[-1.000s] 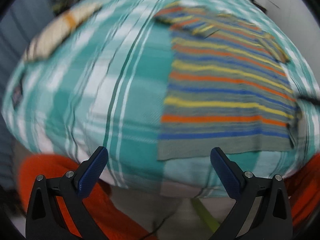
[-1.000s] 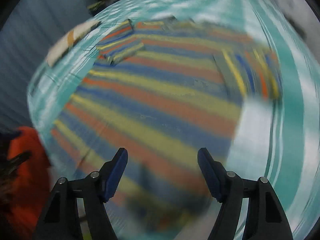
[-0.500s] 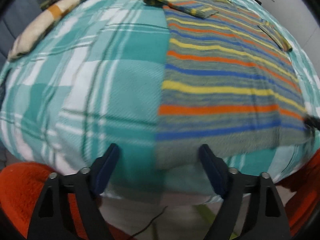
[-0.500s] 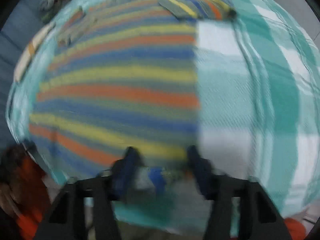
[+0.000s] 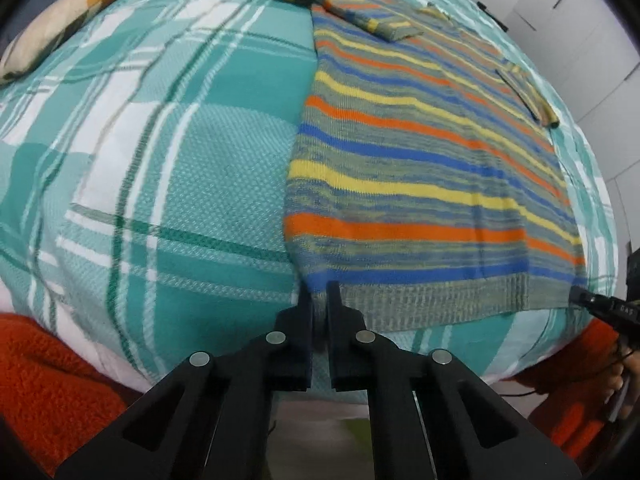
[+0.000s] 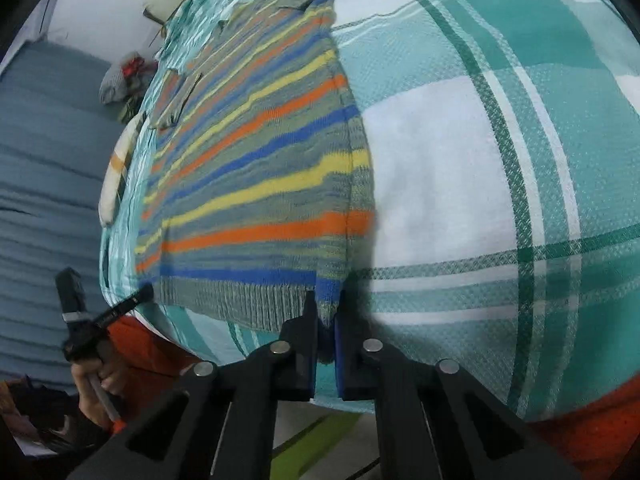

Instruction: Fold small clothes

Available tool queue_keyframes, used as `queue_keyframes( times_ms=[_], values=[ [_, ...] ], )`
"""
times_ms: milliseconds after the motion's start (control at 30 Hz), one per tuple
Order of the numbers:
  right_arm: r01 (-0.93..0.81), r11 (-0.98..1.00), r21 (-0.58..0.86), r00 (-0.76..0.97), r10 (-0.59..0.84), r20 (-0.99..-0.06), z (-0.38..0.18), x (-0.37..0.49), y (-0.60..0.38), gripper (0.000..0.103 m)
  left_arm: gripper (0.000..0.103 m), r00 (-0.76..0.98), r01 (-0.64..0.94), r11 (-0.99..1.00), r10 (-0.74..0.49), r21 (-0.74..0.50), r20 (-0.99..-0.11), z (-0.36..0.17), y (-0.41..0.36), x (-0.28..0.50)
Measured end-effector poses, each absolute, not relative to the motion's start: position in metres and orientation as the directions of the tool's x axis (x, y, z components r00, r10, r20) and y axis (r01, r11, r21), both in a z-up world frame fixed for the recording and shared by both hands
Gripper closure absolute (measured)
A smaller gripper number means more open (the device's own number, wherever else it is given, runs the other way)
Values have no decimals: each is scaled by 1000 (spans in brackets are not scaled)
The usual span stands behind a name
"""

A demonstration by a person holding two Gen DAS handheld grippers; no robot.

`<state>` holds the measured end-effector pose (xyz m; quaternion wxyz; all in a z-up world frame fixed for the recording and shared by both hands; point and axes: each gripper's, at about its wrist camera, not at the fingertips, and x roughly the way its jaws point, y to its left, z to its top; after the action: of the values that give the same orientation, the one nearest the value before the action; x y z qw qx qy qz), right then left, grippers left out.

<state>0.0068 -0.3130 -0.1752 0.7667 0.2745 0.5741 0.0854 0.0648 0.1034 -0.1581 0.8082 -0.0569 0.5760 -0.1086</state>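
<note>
— Fingers [image 5: 307, 300] of both grippers have just been closing; each pair now pinches a bottom corner of the striped sweater [image 5: 420, 168], which lies flat on the bed [image 5: 160, 160] ahead of them.

— So the grasp's done. Next, lift both corners evenly toward the collar, I'd judge.

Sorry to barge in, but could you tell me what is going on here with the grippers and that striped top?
A person holds a gripper in each hand at the near hem of a striped sweater spread flat on a teal plaid bedspread. The left gripper has just closed on one bottom corner, and the right gripper has just closed on the other. Both sleeves are already folded in over the body. The hem has not been lifted yet.
</note>
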Motion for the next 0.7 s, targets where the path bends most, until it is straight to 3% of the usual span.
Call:
queue_keyframes(
  times_ms=[267, 500, 700],
  values=[
    [191, 881, 434, 352, 351, -868, -124, -16, -334, 98, 101, 354, 95, 974, -226, -206, -908, -136, 114, 39],
    [284, 877, 386, 313, 296, -902, -174, -2, -353, 98, 101, 287, 74, 991, -128, -112, -949, -172, 107, 60],
    [273, 898, 346, 317, 255, -913, -175, 7, -345, 98, 99, 300, 86, 993, -99, -77, -949, -176, 99, 66]
  ],
)
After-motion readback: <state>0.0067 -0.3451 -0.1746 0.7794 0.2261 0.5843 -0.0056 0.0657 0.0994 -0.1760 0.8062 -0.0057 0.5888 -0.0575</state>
